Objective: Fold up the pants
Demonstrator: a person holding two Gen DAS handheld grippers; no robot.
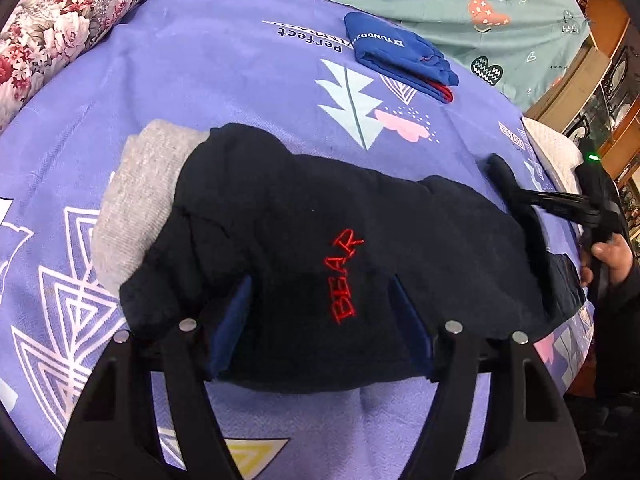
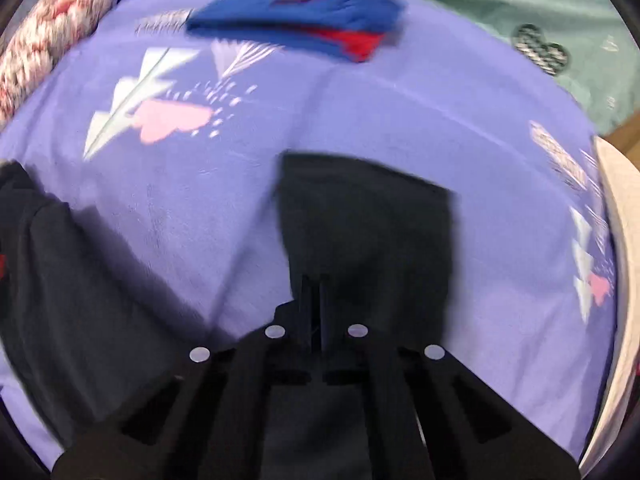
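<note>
Pants (image 1: 304, 236) of dark navy cloth lie in the middle of a purple bed sheet (image 1: 208, 80), folded into a thick bundle, with the red word BEAR (image 1: 343, 276) stitched on the top. A grey lining (image 1: 140, 196) shows at the left end of the bundle. The left gripper (image 1: 320, 320) is over the near edge of the pants; its jaws stand apart, one blue pad on each side of the red word, and they do not press the cloth. The right gripper (image 2: 316, 296) has its jaws together, clamped on a dark flap of the pants (image 2: 368, 232) that spreads out beyond the fingers. In the left wrist view this gripper (image 1: 516, 196) is at the right end of the bundle, with a hand (image 1: 612, 256) on its handle. The right wrist view is blurred. A folded blue garment (image 1: 400, 56) with a red inside lies far on the sheet, well apart from the pants. A floral pillow (image 1: 60, 28) is at the far left.
</note>
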